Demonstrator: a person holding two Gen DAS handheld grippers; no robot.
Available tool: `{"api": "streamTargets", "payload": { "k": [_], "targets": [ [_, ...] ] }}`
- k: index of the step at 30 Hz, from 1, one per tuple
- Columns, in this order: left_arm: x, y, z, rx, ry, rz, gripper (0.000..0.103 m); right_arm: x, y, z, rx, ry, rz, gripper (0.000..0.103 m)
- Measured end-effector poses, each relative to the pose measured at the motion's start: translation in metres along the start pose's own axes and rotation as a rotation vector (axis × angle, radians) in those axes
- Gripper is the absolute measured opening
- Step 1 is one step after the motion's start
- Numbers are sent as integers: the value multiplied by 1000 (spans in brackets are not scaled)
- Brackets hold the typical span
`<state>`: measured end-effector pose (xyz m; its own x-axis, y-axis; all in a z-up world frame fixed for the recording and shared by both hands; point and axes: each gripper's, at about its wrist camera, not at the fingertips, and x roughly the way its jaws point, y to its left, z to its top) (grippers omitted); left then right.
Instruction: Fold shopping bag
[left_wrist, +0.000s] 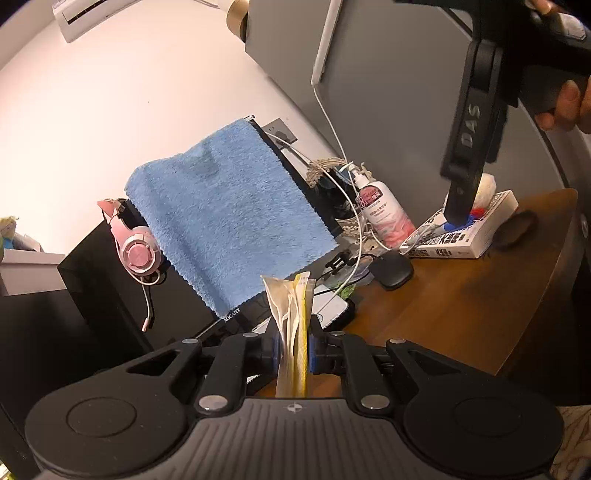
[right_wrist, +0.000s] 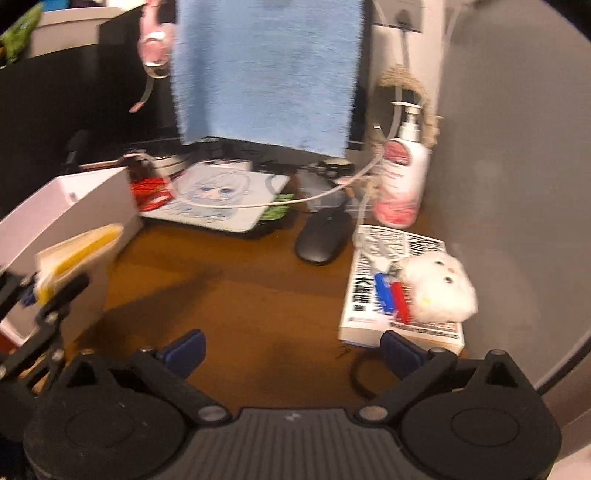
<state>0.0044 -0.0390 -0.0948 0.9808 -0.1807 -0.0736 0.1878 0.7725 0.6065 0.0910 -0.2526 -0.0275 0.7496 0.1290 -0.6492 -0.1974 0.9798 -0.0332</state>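
The shopping bag (left_wrist: 293, 332) is folded into a narrow cream and yellow bundle. It stands upright between the blue pads of my left gripper (left_wrist: 293, 354), which is shut on it. In the right wrist view the same bundle (right_wrist: 79, 251) shows at the far left, pinched in the left gripper (right_wrist: 44, 291). My right gripper (right_wrist: 291, 350) hangs wide open above the wooden desk (right_wrist: 240, 295), with nothing between its fingers. It is apart from the bag, to its right. In the left wrist view one of its fingers (left_wrist: 463, 177) reaches down at the upper right, held by a hand (left_wrist: 569, 107).
A blue towel (left_wrist: 225, 218) drapes over a monitor at the back, with pink headphones (left_wrist: 136, 251) beside it. On the desk are a black mouse (right_wrist: 323, 240), a pump bottle (right_wrist: 402, 177), a book (right_wrist: 391, 295) bearing a white plush toy (right_wrist: 439, 291), a printed mouse pad (right_wrist: 221, 199) and a white box (right_wrist: 70, 218).
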Motion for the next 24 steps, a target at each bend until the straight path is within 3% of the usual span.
{"api": "streamTargets", "payload": {
  "k": [5,11,12,14,18,20,24],
  "targets": [
    [0,-1,1,-15,-2,3,13,1,16,4,-112,-27,-71,101],
    [-4,-9,0,37,-31,20,14,1,19,17,-93,78,18,98],
    [-5,-12,-1,63,-38,35,14,1,16,20,-38,109,70,95],
    [-6,-17,-2,106,-57,59,14,1,5,26,108,157,202,76],
    [-6,-25,-4,176,-81,80,14,5,-7,36,312,188,501,63],
    [-7,-27,-4,201,-85,80,14,7,-5,39,365,194,602,44],
    [-7,-30,-6,245,-91,96,14,16,3,44,467,207,717,43]
  ]
}}
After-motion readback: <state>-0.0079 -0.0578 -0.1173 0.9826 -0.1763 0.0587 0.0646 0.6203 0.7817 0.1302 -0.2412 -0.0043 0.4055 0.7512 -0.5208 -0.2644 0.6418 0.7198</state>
